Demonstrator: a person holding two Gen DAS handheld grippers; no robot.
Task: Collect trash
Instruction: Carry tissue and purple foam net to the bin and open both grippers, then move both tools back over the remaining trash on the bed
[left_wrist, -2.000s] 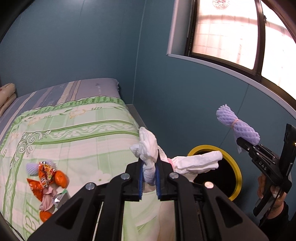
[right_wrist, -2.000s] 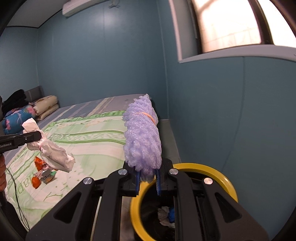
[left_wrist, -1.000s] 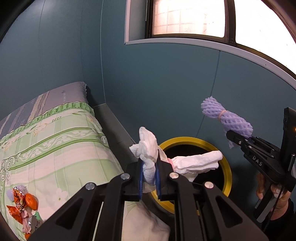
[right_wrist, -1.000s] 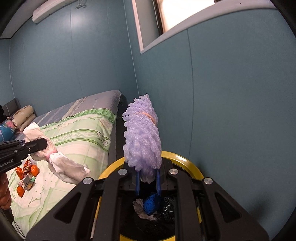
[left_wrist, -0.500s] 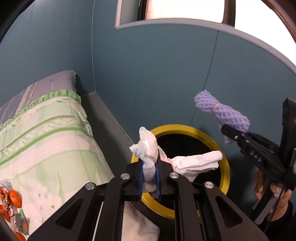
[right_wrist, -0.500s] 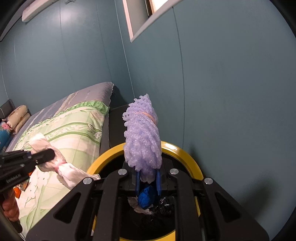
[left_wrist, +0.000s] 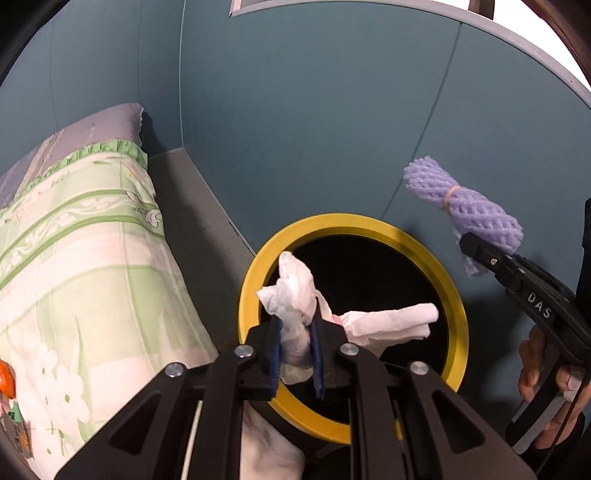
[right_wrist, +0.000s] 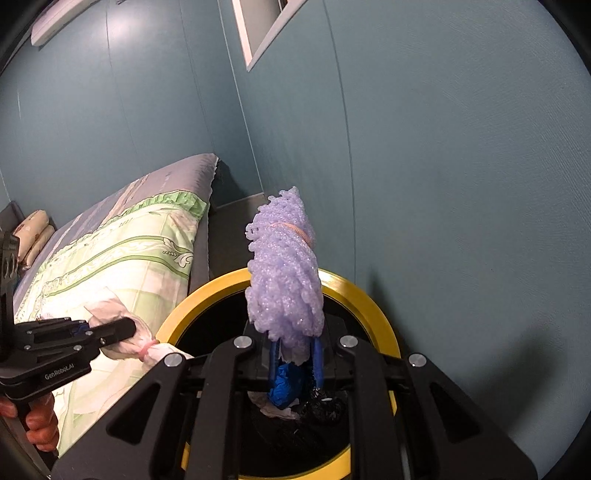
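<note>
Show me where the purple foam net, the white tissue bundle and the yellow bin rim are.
purple foam net (right_wrist: 284, 280), right wrist view, middle.
white tissue bundle (left_wrist: 295, 291), left wrist view, upper part.
yellow bin rim (left_wrist: 369, 221), left wrist view, far edge.

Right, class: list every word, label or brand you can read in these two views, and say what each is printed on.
"DAS": on the right gripper, left wrist view.
"GenRobot.AI": on the left gripper, right wrist view.
Bedsheet lettering: too blurred to read.
Wrapper print at the frame edge: too small to read.
</note>
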